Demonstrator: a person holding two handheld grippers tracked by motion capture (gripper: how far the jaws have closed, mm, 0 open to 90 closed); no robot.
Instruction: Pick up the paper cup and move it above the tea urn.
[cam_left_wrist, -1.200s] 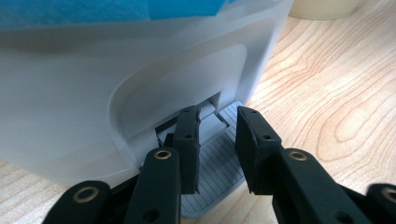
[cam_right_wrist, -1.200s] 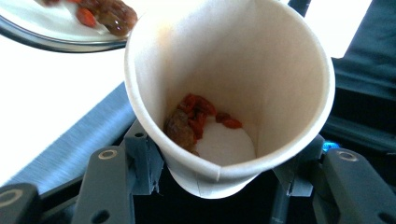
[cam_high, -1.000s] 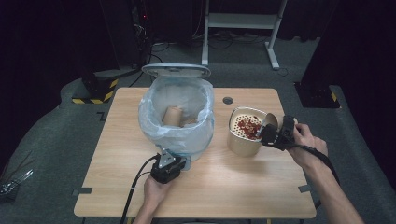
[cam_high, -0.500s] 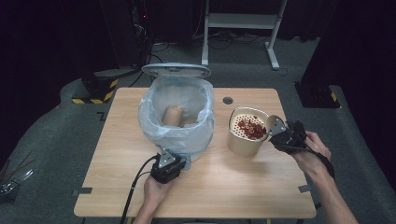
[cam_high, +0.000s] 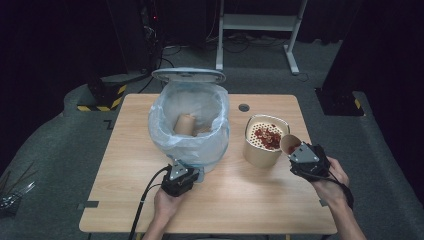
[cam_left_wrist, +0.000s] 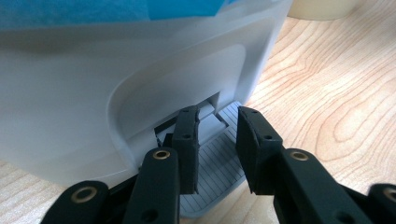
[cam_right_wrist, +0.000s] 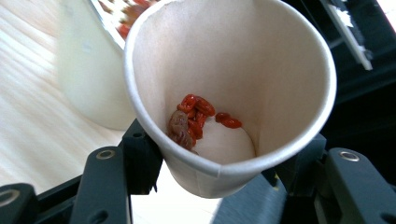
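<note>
The right gripper (cam_high: 301, 149) clamps a tilted paper cup (cam_right_wrist: 224, 93) just right of the strainer tub (cam_high: 264, 142); left of the tub, the left gripper (cam_left_wrist: 217, 135), jaws narrowly parted and empty, rests on the bin (cam_high: 192, 125) pedal (cam_left_wrist: 219, 168).

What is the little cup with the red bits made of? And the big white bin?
The small tan cup looks like paper: matte, thin-walled, with a rolled rim, and slightly squashed where the right tool grips it. The big white bin seems to be smooth, slightly glossy moulded plastic with rounded corners. Its crinkly pale-blue liner bag looks like thin plastic film.
</note>
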